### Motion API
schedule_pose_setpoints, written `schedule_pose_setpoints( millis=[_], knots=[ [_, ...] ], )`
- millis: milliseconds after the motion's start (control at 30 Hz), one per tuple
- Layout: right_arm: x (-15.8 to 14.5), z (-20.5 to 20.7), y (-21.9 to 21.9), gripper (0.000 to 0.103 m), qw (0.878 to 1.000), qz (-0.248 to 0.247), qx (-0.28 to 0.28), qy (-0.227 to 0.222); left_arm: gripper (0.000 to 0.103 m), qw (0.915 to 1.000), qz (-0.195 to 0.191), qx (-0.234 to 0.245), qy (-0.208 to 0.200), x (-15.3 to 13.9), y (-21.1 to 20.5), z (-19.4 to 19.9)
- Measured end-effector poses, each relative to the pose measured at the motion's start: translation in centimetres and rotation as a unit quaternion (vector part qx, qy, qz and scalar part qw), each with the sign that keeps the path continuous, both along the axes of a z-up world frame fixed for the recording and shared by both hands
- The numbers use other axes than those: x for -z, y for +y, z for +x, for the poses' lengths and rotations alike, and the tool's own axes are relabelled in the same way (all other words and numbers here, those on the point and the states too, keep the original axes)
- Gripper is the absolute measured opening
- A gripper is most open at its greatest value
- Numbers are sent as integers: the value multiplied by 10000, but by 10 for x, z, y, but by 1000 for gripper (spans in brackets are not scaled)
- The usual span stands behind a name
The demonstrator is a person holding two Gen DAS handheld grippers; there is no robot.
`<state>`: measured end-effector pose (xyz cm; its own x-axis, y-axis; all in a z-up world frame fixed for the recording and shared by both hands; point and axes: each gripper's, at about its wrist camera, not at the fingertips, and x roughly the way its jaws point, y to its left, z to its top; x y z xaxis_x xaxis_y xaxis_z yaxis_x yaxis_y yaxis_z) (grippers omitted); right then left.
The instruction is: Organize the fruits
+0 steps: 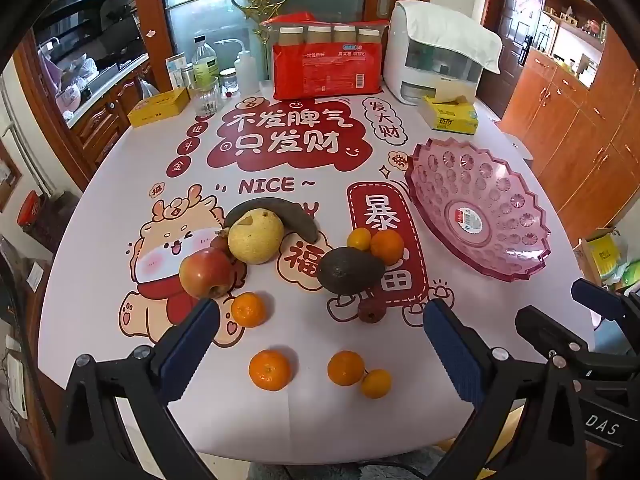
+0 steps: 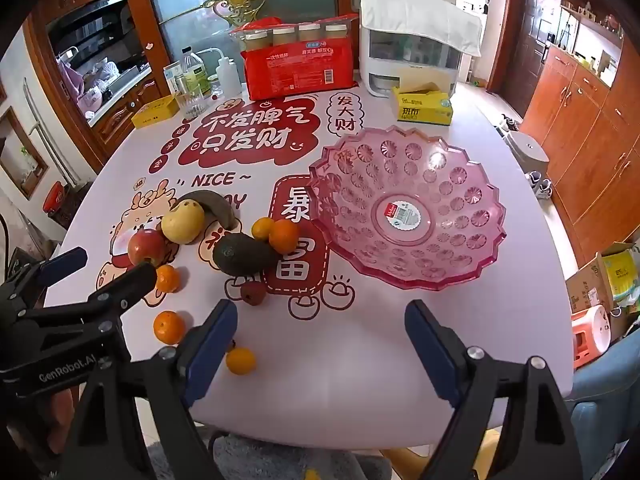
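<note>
Still untouched, scattered loose over the printed tablecloth [image 1: 120, 208]: apple [image 1: 206, 273], pear [image 1: 256, 236], avocado [image 1: 350, 270], mandarins [image 1: 270, 370], beside the empty pink fruit bowl [image 2: 406, 210]; left gripper [image 1: 320, 336] and right gripper [image 2: 322, 338] spread wide, gripping nothing, poised for picking.

A: Where is the bowl [image 2: 406, 210]?
B: On the counter [image 2: 360, 344], right of the fruit.
A: And the fruit?
B: The pear [image 1: 256, 236] lies before the banana [image 1: 298, 214], the apple [image 1: 206, 273] to its left, the avocado [image 1: 350, 270] to its right.
</note>
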<state>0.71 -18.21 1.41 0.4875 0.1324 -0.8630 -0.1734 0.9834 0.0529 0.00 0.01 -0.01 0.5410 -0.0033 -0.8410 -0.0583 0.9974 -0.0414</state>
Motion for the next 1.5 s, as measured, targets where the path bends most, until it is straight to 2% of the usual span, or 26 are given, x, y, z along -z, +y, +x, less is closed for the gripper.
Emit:
schedule_pose_setpoints(
  millis=[333,433,1067,1500],
  knots=[
    [-3,-1,3,87,10000,52,8,-47,101,9998,-90,156,-36,-1,4,1],
    [-3,1,4,87,10000,47,34,-26,101,9999,-74,131,-35,5,1,-7],
    [-6,-5,-3,87,9998,60,69,-166,101,9999,-20,96,-78,-3,-6,-7],
    [-6,-12,-7,87,9994,304,106,-131,101,9998,-7,128,-139,-9,-5,-22]
  ],
)
